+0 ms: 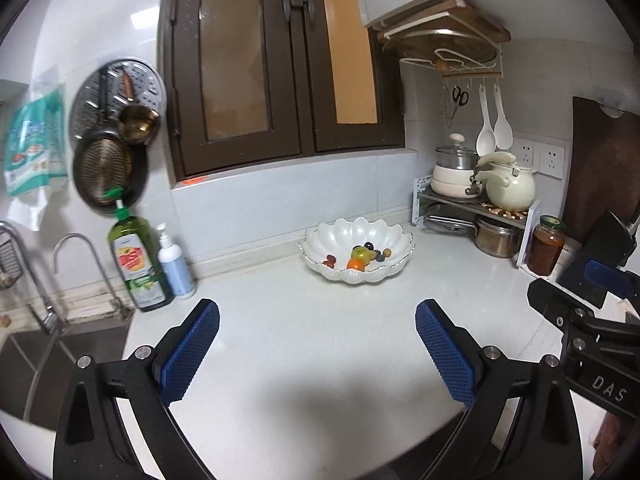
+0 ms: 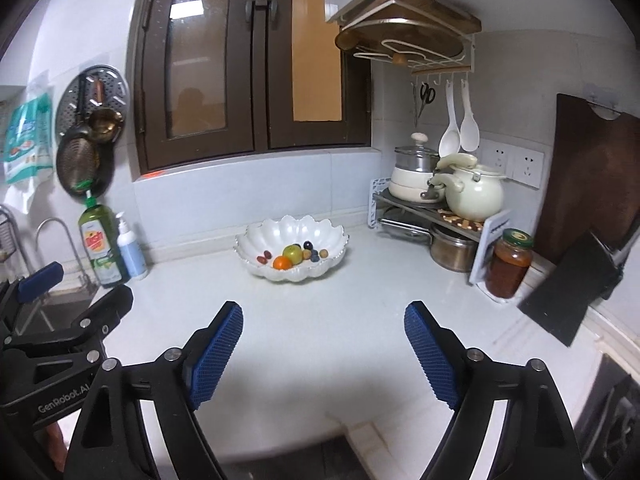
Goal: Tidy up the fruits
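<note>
A white scalloped bowl (image 1: 384,236) stands at the back of the white counter; it also shows in the right wrist view (image 2: 276,232). In it lie a green apple (image 2: 293,254), an orange (image 2: 282,263), dark grapes (image 2: 308,245) and several small red and brown fruits (image 2: 262,258). My left gripper (image 1: 317,316) is open and empty, over the counter well short of the bowl. My right gripper (image 2: 323,316) is open and empty, also short of the bowl. Each gripper shows at the edge of the other's view.
A sink and faucet (image 1: 72,264) are at the left, with a green detergent bottle (image 1: 138,264) and a pump bottle (image 1: 175,264). At the right stand a rack with pots and a kettle (image 2: 472,192), a jar (image 2: 510,266) and a dark cutting board (image 2: 588,184).
</note>
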`<action>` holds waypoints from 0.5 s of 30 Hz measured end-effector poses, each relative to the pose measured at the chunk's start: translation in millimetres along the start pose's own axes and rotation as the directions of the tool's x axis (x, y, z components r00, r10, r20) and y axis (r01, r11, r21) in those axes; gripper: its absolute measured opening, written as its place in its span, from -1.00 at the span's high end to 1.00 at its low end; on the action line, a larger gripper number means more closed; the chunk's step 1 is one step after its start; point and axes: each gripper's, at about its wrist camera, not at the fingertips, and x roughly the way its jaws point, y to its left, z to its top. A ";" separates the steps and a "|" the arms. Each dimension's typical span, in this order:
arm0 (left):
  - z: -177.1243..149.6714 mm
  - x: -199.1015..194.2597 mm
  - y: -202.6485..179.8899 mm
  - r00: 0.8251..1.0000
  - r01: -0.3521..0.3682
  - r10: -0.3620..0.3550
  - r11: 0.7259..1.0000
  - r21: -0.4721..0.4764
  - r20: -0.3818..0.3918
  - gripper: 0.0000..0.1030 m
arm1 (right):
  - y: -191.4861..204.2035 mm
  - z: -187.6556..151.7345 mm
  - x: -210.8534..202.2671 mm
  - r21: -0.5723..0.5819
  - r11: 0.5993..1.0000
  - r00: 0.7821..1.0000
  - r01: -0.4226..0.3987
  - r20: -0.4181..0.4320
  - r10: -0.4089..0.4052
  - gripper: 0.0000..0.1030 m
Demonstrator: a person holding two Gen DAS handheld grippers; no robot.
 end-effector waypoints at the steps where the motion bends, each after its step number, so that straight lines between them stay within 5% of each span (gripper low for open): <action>1: -2.5 -9.1 -0.7 1.000 -0.002 0.002 1.000 -0.002 0.003 -0.95 | -1.4 -3.6 -9.7 -0.003 1.000 1.000 -0.006 0.003 0.006 -0.64; 15: -17.1 -90.6 -7.0 0.998 0.010 -0.011 1.000 0.005 0.062 -1.00 | -11.0 -25.1 -97.0 -0.013 0.999 0.997 0.037 0.075 -0.036 -0.64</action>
